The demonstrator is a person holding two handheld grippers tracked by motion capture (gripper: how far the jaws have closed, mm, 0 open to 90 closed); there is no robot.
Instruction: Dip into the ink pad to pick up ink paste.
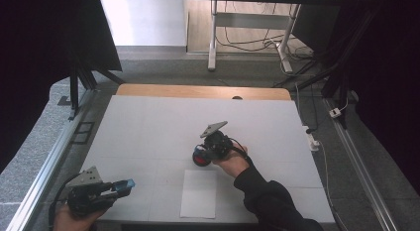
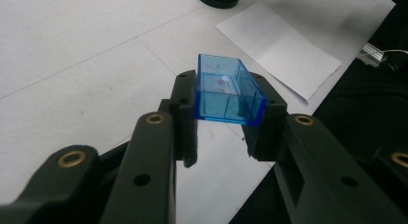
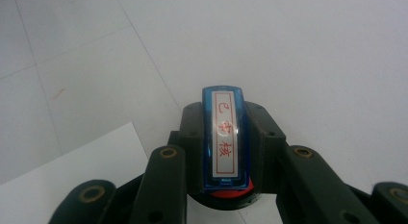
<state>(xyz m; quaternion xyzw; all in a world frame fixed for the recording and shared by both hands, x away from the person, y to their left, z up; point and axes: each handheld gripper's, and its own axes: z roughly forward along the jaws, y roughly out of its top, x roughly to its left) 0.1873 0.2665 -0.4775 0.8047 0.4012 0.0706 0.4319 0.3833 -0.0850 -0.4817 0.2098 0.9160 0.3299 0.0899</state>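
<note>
White, seam-lined surface (image 1: 148,127) with a wooden edge at twelve o'clock, set over grey carpeted floor; dark curtains at both sides

Item 1: left gripper (image 1: 121,185), at about seven o'clock on the surface, lying roughly level and pointing toward three o'clock. Jaws clenched on a translucent blue rectangular plastic cap (image 2: 228,95), held by its two long sides and lifted off the surface, open hollow facing up in the left gripper view.

Item 2: right gripper (image 1: 205,154), near the centre of the surface, held by a hand in a dark sleeve (image 1: 267,201), tipped downward. Jaws clenched on a blue-framed rectangular stamp with a white label bearing red characters (image 3: 226,137), label side facing the camera in the right gripper view.

Item 3: round black ink pad with a red centre (image 1: 200,159), resting on the surface directly under the stamp; the stamp's lower end sits at the red centre, though actual contact cannot be made out.

Item 4: plain white rectangular paper sheet (image 1: 199,194), flat on the surface at six o'clock from the ink pad, just beside it, and well to the three o'clock side of the left gripper
</note>
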